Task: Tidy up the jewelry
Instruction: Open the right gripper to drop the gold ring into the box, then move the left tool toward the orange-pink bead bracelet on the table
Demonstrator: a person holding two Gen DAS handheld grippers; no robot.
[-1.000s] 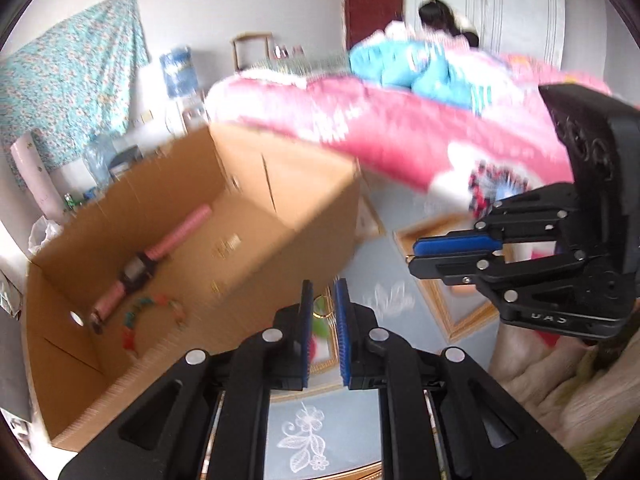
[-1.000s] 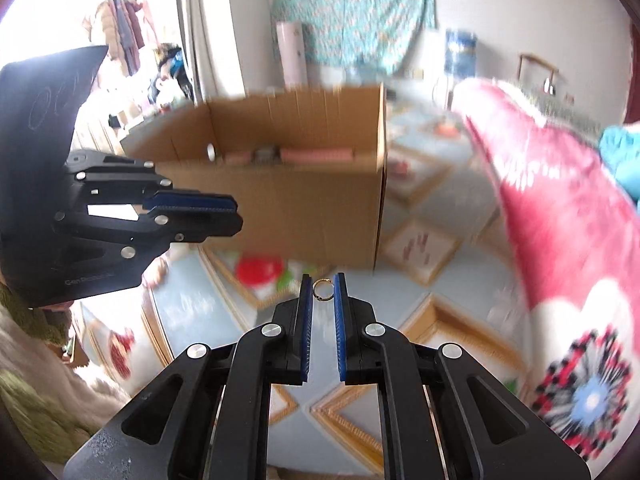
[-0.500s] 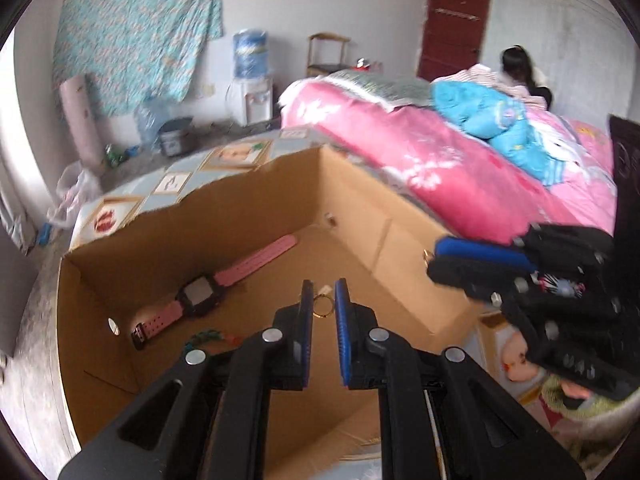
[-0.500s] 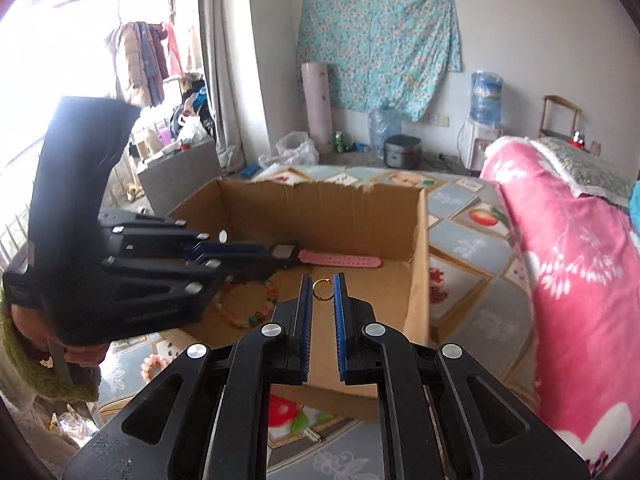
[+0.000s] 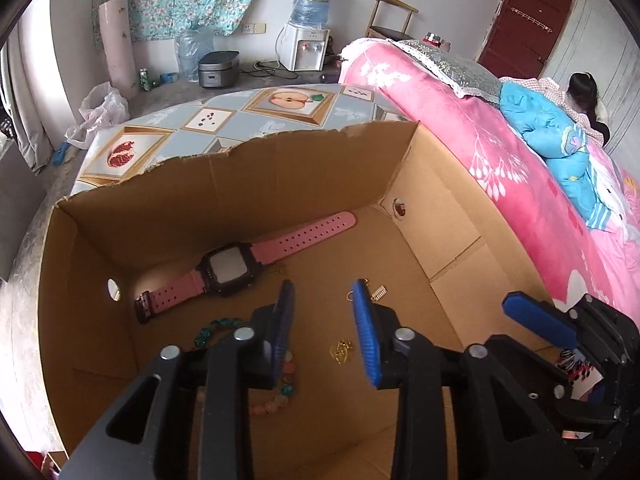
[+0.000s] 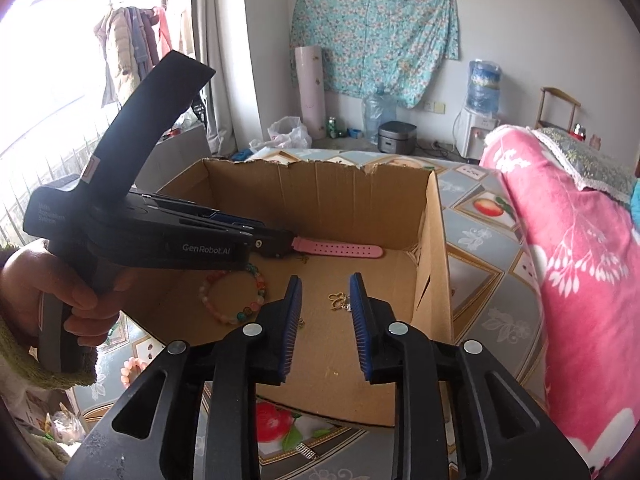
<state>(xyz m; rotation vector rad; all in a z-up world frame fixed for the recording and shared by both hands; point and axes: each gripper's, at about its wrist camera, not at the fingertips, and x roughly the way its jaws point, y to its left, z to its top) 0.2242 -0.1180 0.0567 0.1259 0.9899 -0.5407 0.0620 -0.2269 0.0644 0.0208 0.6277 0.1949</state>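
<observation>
behind left gripper (image 6: 276, 245), watch (image 6: 336, 249) half hidden.

Bright daylight, window (image 6: 60, 60) blown out (right wrist view), sharp focus, fisheye bending, dark corners

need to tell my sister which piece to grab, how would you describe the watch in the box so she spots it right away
Look inside the open cardboard box on the patterned floor mat beside the pink bed. Along the foot of its far wall lies the watch, flat and stretched out. It is the only strapped piece: a black square case on a pink perforated band, unlike the beaded bracelet and small gold charms nearer.
</observation>
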